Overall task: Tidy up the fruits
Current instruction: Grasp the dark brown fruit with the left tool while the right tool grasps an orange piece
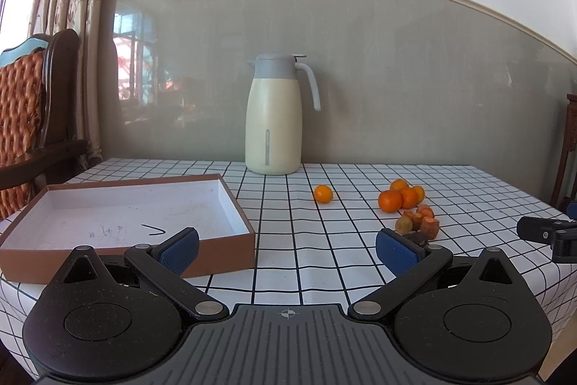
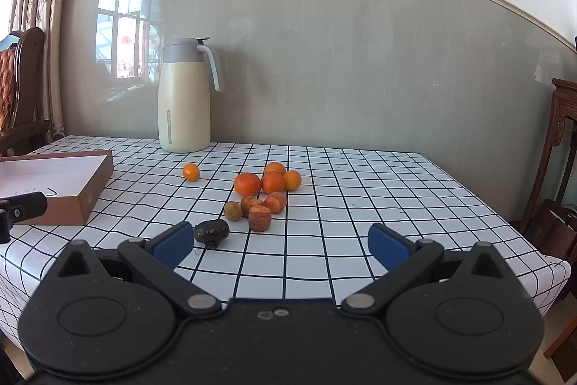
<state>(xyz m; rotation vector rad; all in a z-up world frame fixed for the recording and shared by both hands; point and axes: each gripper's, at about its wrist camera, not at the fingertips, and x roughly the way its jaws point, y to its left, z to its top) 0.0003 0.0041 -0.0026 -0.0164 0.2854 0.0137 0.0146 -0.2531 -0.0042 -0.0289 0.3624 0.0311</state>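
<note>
A cluster of oranges lies mid-table, also in the left wrist view. One small orange sits apart to the left, seen in the left wrist view too. Brownish-orange fruits, a small tan fruit and a dark fruit lie nearer me. A brown cardboard box with a white inside stands at the left, empty. My left gripper is open, empty, above the table's near edge. My right gripper is open, empty, with the dark fruit just beyond its left finger.
A cream thermos jug with a grey lid stands at the back by the wall. The checked tablecloth covers the table. A padded wooden chair is at the left, a dark wooden chair at the right.
</note>
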